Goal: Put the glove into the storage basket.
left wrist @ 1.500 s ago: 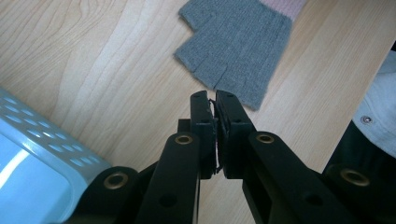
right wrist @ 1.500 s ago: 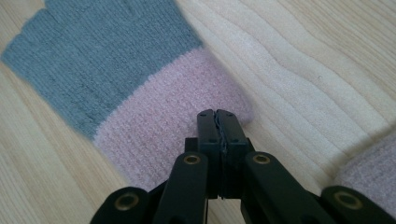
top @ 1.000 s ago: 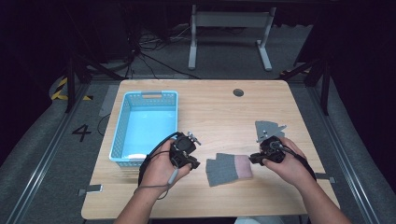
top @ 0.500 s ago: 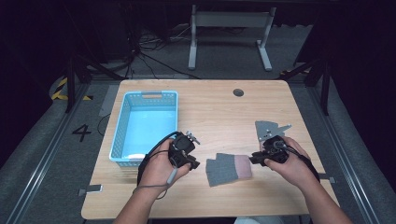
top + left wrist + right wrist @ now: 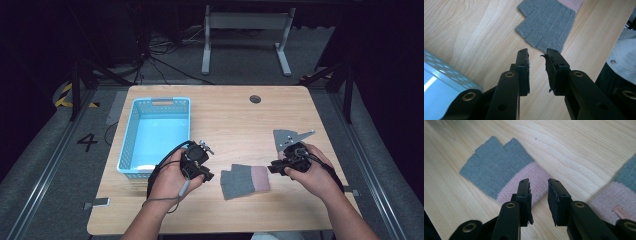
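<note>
Wood-grain table [image 5: 225, 115], pale, standing on a dark floor, carries all items. Left gripper [image 5: 206, 175]: jaws part open with a narrow gap, nothing between the pads; the jaws have just been opening. In the left gripper view the worn pads [image 5: 550, 72] hover over bare wood, with the finger end of the glove [image 5: 547, 23] just beyond the tips, not touching. Right gripper [image 5: 272, 168]: jaws part open, nothing clamped; they have just been opening as well. In the right gripper view its tips [image 5: 538, 186] stand over the pink cuff edge of the glove [image 5: 499, 170]; whether the pads touch the knit cannot be told. At the right edge of that view shows a second piece of grey-and-pink knit [image 5: 619, 197], with a small label. Glove position: flat on the near half of the table, between the two grippers, grey fingerless part to the left, pink cuff to the right [image 5: 245, 181]. Left hand [image 5: 172, 177] and right hand [image 5: 312, 172] each hold a gripper body, forearms entering from the near edge. Blue basket [image 5: 131, 145] stands on the left side, just beside the left gripper. A round hole [image 5: 255, 99] marks the far part of the table.
</note>
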{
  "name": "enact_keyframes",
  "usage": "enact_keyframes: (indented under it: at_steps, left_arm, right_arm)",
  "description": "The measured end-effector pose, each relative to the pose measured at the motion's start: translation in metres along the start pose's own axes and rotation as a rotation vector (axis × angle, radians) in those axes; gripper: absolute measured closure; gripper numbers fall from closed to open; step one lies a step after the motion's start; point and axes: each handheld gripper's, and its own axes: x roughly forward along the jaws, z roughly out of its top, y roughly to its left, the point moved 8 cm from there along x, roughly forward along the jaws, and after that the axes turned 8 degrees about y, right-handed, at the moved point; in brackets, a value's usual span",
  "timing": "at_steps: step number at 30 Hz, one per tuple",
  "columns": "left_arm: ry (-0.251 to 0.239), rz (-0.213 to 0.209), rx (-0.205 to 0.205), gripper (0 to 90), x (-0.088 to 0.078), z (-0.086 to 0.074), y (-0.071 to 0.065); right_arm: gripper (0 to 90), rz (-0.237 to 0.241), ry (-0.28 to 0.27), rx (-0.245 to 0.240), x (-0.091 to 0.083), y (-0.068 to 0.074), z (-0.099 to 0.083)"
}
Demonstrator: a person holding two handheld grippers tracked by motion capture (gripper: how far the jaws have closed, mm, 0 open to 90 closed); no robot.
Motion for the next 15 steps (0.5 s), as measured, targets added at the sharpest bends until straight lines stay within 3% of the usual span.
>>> enact_keyframes:
  at_steps: [6, 15]
  left_arm:
    - [-0.002, 0.001, 0.0, 73.0, -0.002, -0.001, 0.001]
    - [-0.011, -0.002, -0.001, 73.0, -0.005, -0.002, 0.002]
  right_arm:
    - [70.2, -0.003, -0.009, 0.035, -0.009, -0.009, 0.01]
    - [67.1, -0.048, 0.02, 0.106, -0.016, -0.041, 0.016]
